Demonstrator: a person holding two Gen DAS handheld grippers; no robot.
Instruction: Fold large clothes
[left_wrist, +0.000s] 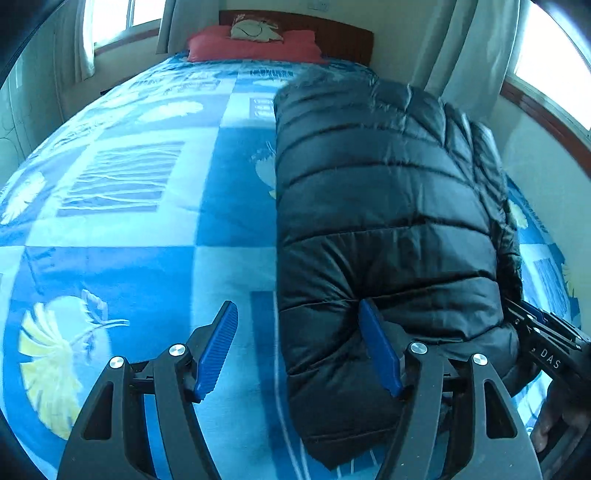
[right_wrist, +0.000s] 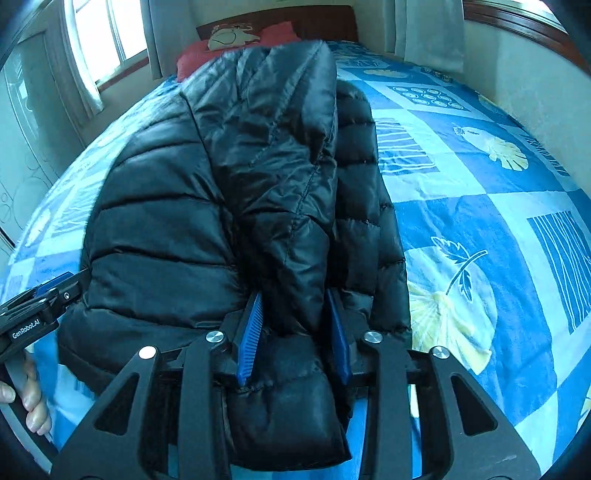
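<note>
— Garment position?
— Black quilted puffer jacket (left_wrist: 384, 221) lies folded on the blue patterned bedspread (left_wrist: 147, 221), right of frame centre.
— Claws?
— Left gripper (left_wrist: 299, 347) gapes wide, right pad touching the jacket, nothing clamped. Right gripper (right_wrist: 295, 332) pinches a jacket fold, lower centre.

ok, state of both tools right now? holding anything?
Left tool: open, one finger pressing into the black puffer jacket, nothing clamped.
Right tool: closed on a fold of the jacket near its edge.
</note>
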